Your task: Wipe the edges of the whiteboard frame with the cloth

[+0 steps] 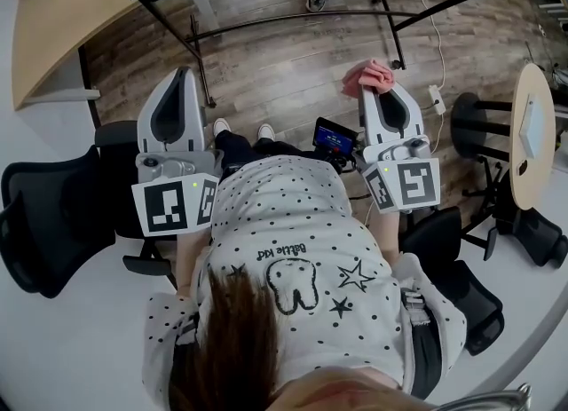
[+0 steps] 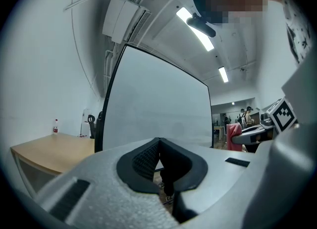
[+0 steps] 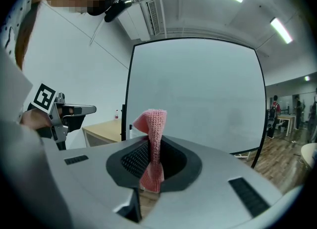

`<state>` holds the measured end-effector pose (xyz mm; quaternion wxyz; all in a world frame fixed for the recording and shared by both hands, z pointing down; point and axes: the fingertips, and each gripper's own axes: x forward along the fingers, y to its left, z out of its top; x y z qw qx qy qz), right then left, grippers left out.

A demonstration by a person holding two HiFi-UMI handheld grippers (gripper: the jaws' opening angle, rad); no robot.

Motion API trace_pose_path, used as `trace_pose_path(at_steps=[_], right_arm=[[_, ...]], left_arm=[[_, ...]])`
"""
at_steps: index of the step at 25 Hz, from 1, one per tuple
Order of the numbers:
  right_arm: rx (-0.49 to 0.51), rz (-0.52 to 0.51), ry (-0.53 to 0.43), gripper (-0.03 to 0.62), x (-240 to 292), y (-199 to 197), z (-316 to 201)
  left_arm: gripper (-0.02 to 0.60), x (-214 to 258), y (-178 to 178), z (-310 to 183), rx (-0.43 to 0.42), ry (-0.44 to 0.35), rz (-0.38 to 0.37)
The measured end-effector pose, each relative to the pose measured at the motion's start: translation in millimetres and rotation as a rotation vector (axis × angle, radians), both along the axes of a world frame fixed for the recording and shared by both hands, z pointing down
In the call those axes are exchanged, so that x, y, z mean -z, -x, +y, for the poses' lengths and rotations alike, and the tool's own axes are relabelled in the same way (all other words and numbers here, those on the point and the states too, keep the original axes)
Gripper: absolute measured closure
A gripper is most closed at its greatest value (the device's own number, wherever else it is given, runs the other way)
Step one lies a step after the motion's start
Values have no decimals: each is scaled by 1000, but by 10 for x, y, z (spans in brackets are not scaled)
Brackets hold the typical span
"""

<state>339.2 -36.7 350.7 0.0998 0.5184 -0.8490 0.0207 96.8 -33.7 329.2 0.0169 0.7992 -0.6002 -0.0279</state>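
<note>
- The right gripper (image 3: 151, 162) is clamped on a pink knitted cloth (image 3: 154, 124), which sticks up from its jaws in front of the whiteboard (image 3: 198, 89), short of touching it.
- The left gripper (image 2: 159, 155) has its jaws pressed together on nothing and faces the whiteboard too.
- A thin black frame (image 3: 130, 89) edges the whiteboard.
- A wooden table (image 2: 47, 149) stands left of the whiteboard.

Cloth (image 3: 151, 144): pink, knitted weave.
Whiteboard (image 3: 198, 99): pale grey-white, with black frame (image 3: 130, 94).
Shirt (image 1: 302, 223): white with black dots, stars and a tooth outline.
Floor (image 1: 284, 63): grey-brown wood planks.
Desk (image 1: 53, 19): light wood.
</note>
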Motion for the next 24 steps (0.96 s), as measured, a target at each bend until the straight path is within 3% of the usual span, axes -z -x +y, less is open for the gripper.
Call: trace_pose_path(at_steps=[24], right_arm=[[-9, 8, 1, 562, -2, -77, -31]], left_arm=[[566, -42, -16, -25, -2, 17, -4]])
